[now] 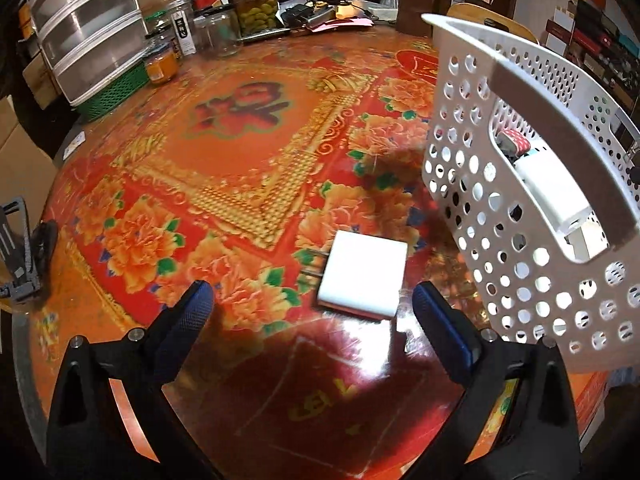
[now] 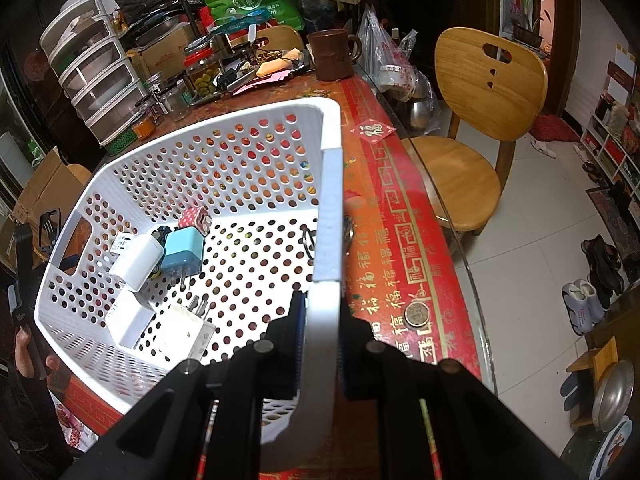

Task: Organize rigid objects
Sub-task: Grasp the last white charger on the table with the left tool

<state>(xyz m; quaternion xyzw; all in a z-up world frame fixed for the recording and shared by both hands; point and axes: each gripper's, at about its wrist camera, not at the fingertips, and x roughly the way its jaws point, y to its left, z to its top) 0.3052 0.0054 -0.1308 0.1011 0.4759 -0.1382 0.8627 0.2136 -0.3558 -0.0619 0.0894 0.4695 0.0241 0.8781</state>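
A white charger plug (image 1: 362,274) lies flat on the red floral table, prongs to the left, just ahead of my open, empty left gripper (image 1: 316,312). My right gripper (image 2: 318,344) is shut on the rim of the white perforated basket (image 2: 328,208), which shows tilted at the right of the left wrist view (image 1: 520,184). Inside the basket lie several chargers: a light blue one (image 2: 183,256), white ones (image 2: 138,260) and a red dotted one (image 2: 194,218).
Clear drawers (image 1: 88,32), a green tray (image 1: 116,92) and jars (image 1: 256,4) crowd the table's far side. A brown mug (image 2: 332,54), a coin (image 2: 416,314) and a wooden chair (image 2: 480,120) sit right of the basket. A black stand (image 1: 20,248) is at far left.
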